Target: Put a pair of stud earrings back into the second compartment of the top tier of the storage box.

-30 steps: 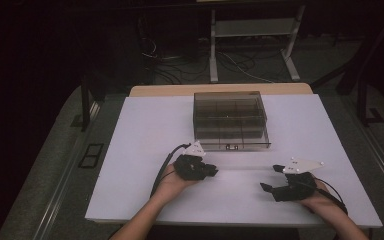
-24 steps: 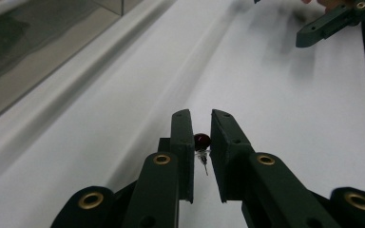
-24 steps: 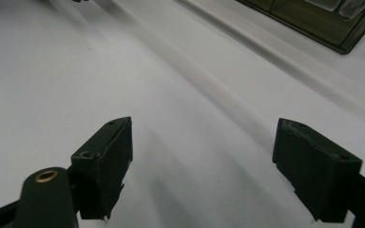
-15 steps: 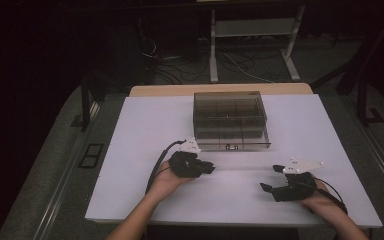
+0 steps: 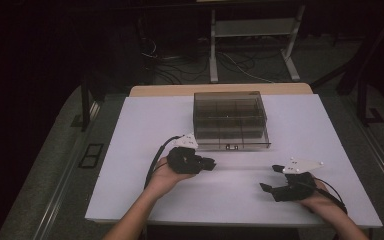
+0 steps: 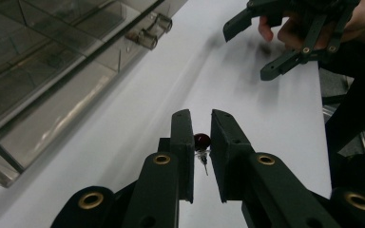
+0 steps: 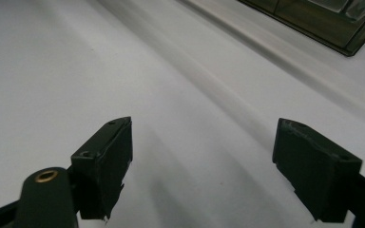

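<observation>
My left gripper (image 5: 211,163) hovers just above the white table (image 5: 130,150), in front of the box's left corner. Its jaws are shut on a small dark red round-headed pin (image 6: 201,140), whose thin metal point hangs down between the pads; the left gripper (image 6: 200,118) points across the table toward the other hand. My right gripper (image 5: 266,187) rests near the front right edge, open with nothing between its jaws (image 7: 202,142). It also appears as the right gripper (image 6: 245,52), held by a hand. A clear brownish compartment box (image 5: 231,119) stands at the middle back, lid down.
The box (image 6: 43,71) has two small latches (image 6: 147,34) on its front edge, facing me. Its corner (image 7: 332,19) lies beyond the right gripper. Bare white tabletop (image 5: 240,175) lies between the two grippers. Beyond the table are a stand's legs and cables on the floor.
My left gripper has lifted slightly off the table, still shut on the pin. The right gripper has stayed where it was.
</observation>
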Available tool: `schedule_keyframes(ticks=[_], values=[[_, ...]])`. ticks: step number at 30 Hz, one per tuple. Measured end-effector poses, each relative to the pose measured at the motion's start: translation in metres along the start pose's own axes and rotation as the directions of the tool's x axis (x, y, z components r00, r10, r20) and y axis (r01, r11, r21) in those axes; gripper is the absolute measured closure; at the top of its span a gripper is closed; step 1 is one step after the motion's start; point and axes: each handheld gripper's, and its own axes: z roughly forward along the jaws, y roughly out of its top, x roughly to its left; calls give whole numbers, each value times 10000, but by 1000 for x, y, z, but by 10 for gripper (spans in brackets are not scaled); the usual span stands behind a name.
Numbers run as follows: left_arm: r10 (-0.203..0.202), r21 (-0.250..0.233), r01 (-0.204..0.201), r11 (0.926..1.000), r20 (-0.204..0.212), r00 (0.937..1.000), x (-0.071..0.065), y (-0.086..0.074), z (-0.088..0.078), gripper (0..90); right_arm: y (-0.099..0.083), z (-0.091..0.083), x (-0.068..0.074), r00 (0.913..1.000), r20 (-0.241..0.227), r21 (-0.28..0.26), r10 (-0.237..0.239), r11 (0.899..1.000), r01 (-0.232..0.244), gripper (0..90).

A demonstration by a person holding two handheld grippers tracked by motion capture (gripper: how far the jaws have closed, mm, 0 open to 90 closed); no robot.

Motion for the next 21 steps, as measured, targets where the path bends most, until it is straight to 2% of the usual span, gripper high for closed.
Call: schedule_keyframes(ticks=[11, 13, 18, 21], values=[[402, -287, -405, 9988, -90, 9992, 1, 21, -8, 793, 0, -1, 0, 10000, 32, -8, 24, 10000, -24, 204], [462, -300, -466, 9985, -117, 9989, 2, 24, -9, 792, 0, -1, -1, 10000, 84, -80, -42, 10000, 43, 204], [559, -419, -565, 9975, -161, 9983, 9, 34, -10, 792, 0, -1, 0, 9999, 46, 51, 165, 9998, -166, 204], [566, -523, -574, 9970, -180, 9982, 12, 39, -10, 792, 0, -1, 0, 9999, 94, -3, 57, 10000, -57, 204]])
